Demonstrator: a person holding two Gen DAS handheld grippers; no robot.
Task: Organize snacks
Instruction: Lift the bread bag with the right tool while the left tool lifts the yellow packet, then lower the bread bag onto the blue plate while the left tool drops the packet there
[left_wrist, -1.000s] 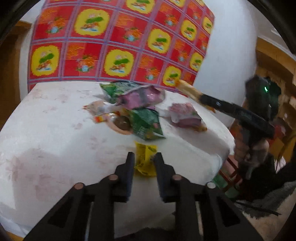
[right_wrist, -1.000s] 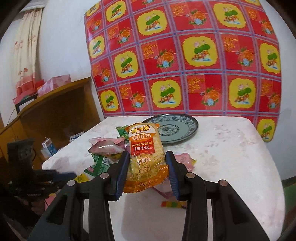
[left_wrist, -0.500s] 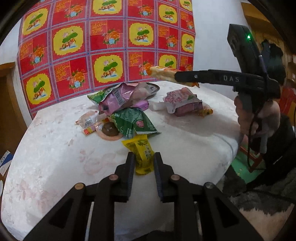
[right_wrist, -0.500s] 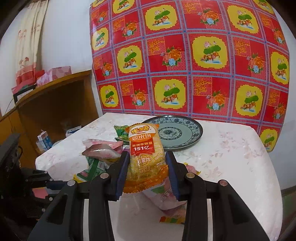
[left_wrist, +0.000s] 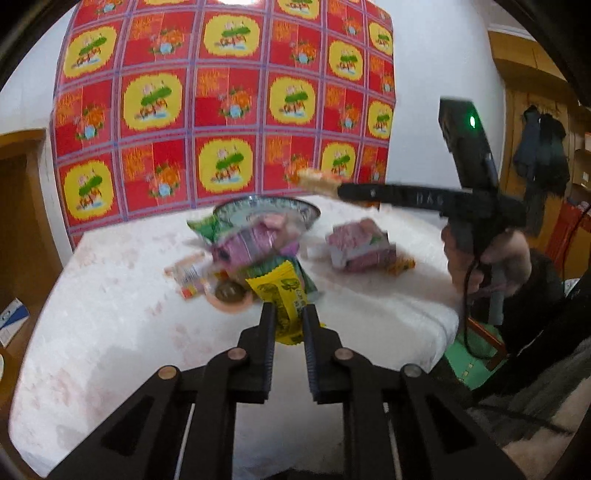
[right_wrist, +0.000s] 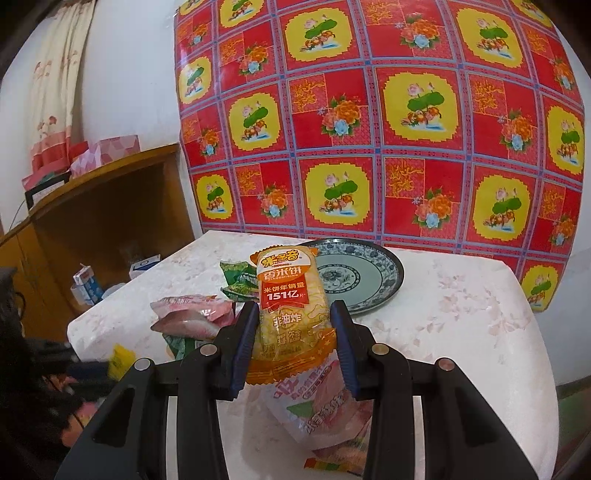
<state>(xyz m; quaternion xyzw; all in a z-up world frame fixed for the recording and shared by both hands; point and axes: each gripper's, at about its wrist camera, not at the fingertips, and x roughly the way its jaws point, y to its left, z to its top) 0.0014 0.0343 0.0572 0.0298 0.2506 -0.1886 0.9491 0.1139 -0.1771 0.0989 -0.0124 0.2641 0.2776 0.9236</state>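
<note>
A yellow packet (left_wrist: 284, 295) is pinched by the left gripper (left_wrist: 289, 314) and a rice-cracker pack (right_wrist: 290, 306) is clamped by the right gripper (right_wrist: 295, 325) (presumably for the plate (right_wrist: 384, 284)).

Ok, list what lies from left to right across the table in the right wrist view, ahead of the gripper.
Pink snack bag → green packet → orange rice cracker pack, clamped in the right gripper → patterned plate.
</note>
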